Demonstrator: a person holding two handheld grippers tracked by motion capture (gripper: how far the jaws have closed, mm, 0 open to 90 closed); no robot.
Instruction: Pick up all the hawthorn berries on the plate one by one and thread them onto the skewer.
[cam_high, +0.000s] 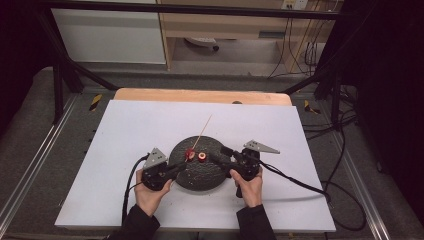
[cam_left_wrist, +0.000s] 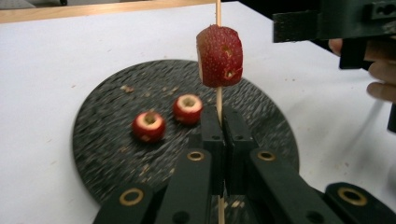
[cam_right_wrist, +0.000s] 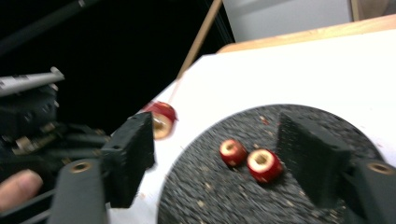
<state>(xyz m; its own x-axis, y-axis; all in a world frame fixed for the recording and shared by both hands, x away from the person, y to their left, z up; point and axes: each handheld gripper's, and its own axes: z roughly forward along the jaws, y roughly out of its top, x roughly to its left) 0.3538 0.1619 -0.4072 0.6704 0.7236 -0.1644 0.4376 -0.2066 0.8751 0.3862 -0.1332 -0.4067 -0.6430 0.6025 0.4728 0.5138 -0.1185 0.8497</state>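
A: Notes from the table. Left gripper (cam_left_wrist: 219, 135) had its jaws pressed together on a wooden skewer (cam_left_wrist: 218, 100), which ran straight up between them. One strawberry piece (cam_left_wrist: 219, 56) sat threaded on the skewer, above the jaw tips and clear of them, cut face toward the left of the left gripper view.

B: And the right gripper (cam_right_wrist: 212, 161)?

A: Jaws stood wide apart, nothing between them. It hung over the dark round plate (cam_right_wrist: 289, 210). In the right gripper view two loose strawberry slices lay on the plate between the jaws, side by side and nearly touching: the larger slice (cam_right_wrist: 264, 164) nearer the right jaw, the smaller slice (cam_right_wrist: 232, 151) just left of it. Neither jaw touched either one.

B: Where was the plate?

A: On the white table (cam_high: 130, 135), toward the person's side, between the two hands. From the high view the skewer slanted up and away from the left gripper, over the plate's far edge. The left hand (cam_high: 150, 195) and right hand (cam_high: 248, 187) each held a gripper at the plate's near rim.

B: Anything else on the plate?

A: Small crumbs scattered across it.
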